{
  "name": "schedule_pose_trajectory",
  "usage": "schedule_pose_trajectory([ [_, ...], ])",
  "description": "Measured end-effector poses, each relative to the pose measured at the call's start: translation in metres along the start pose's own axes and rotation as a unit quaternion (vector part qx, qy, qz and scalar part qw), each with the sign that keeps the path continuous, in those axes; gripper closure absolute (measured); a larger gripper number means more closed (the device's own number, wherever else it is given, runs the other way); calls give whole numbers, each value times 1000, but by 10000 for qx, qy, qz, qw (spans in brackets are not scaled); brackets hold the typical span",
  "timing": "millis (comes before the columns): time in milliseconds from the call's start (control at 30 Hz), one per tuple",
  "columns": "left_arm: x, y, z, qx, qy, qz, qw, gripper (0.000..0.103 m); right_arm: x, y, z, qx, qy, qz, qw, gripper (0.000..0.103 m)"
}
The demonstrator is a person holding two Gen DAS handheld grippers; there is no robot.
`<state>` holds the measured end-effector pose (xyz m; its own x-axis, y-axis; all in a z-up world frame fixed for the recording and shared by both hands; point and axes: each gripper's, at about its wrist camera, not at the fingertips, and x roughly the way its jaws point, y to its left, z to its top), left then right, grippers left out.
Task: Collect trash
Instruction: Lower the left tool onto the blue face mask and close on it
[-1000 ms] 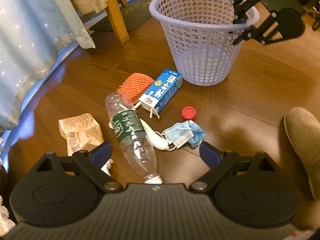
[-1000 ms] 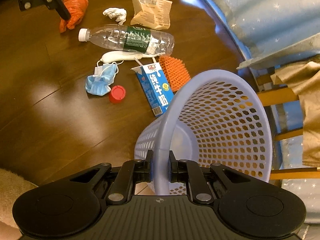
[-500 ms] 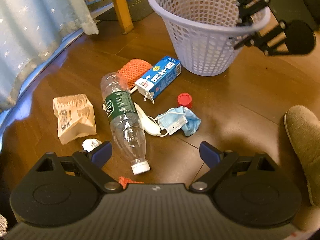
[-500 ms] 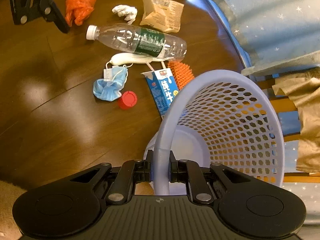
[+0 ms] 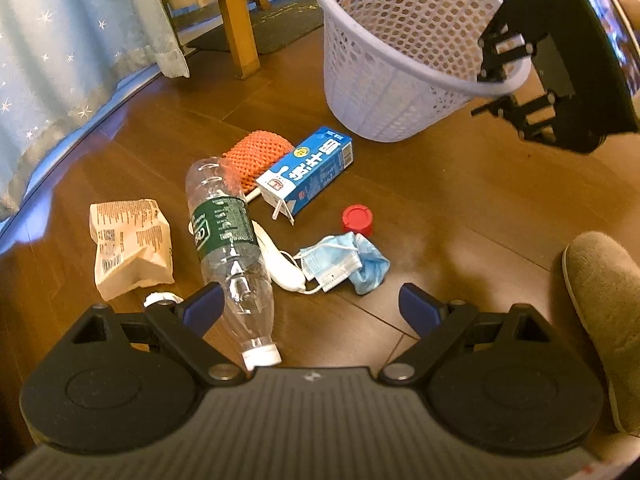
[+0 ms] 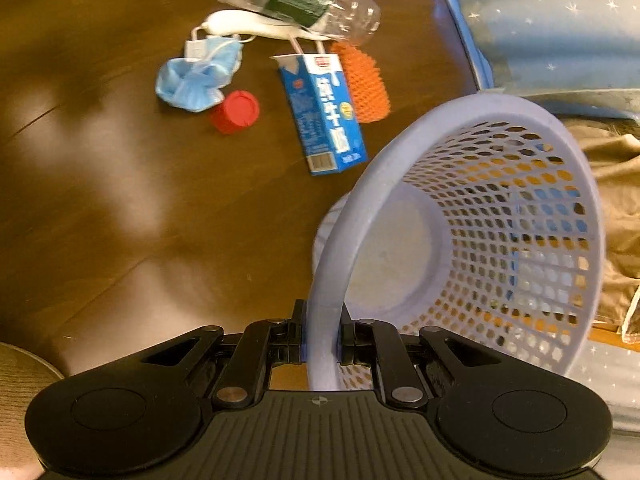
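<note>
Right gripper (image 6: 322,340) — clamped on the rim of the basket (image 6: 500,240), which sits tilted on the floor (image 5: 460,200). Left gripper (image 5: 310,304) — jaws spread wide, holding nothing, above the litter.

Litter on the floor, beside the basket:
- carton (image 5: 306,176), nearest the basket, touching the orange mesh (image 5: 256,156)
- bottle (image 5: 228,248), lying flat
- mask (image 5: 346,262)
- red cap (image 5: 357,219), just beside the mask
- paper bag (image 5: 130,244)

A slipper (image 5: 600,300) stands at the right.

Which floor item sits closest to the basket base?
The blue milk carton, lying on its side just short of the lavender basket. The red cap, face mask and bottle all lie farther off.
</note>
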<state>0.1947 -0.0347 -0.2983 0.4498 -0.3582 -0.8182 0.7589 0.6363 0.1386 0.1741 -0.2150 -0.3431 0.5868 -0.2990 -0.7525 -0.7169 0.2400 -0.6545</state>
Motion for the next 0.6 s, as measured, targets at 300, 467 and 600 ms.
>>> schedule_pose_trajectory([
  [300, 29, 7, 19, 357, -75, -101, 9993, 13, 2, -17, 15, -270, -136, -213, 9993, 94],
  [467, 44, 6, 20, 604, 29, -229, 9979, 20, 9, -12, 32, -461, -169, -266, 9984, 94],
  [600, 56, 9, 18, 527, 106, -302, 9981, 20, 20, -14, 46, -539, 5, -356, 9979, 94],
])
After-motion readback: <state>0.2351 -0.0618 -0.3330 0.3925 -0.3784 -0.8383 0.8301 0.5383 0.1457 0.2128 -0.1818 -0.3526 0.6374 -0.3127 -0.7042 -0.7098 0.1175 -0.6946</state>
